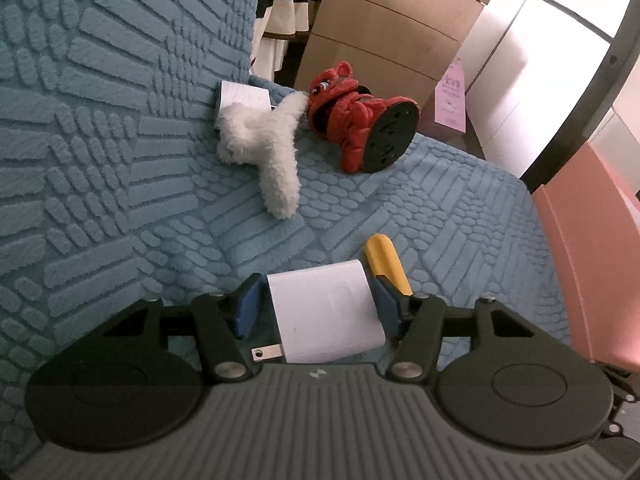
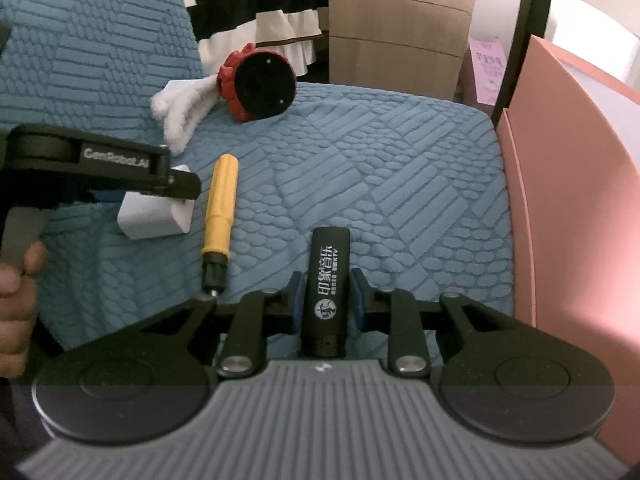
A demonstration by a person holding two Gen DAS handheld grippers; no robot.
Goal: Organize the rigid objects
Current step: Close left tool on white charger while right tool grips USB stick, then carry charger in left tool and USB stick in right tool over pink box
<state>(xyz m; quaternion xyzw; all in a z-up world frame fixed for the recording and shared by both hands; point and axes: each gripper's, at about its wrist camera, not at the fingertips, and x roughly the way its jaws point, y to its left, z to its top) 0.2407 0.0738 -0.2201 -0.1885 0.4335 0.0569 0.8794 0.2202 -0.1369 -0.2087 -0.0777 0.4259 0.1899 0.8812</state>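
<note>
A white charger plug [image 1: 326,312] lies on the blue textured seat cushion [image 1: 460,208], between the blue pads of my left gripper [image 1: 320,304]. The right pad sits against its side; a thin gap shows at the left pad [image 1: 248,308]. A yellow-handled screwdriver [image 1: 386,262] lies just right of the charger. In the right wrist view my right gripper [image 2: 326,292] is shut on a black stick with white print [image 2: 326,284]. The screwdriver [image 2: 220,208], the charger [image 2: 156,216] and the left gripper [image 2: 180,186] over it appear to the left.
A white fluffy hair claw [image 1: 268,152], a red plush toy on a black round base [image 1: 360,120] and a small white card [image 1: 242,98] lie at the cushion's back. A pink panel [image 2: 580,200] borders the right side. A wooden drawer cabinet [image 1: 392,28] stands behind. A hand [image 2: 16,280] holds the left gripper.
</note>
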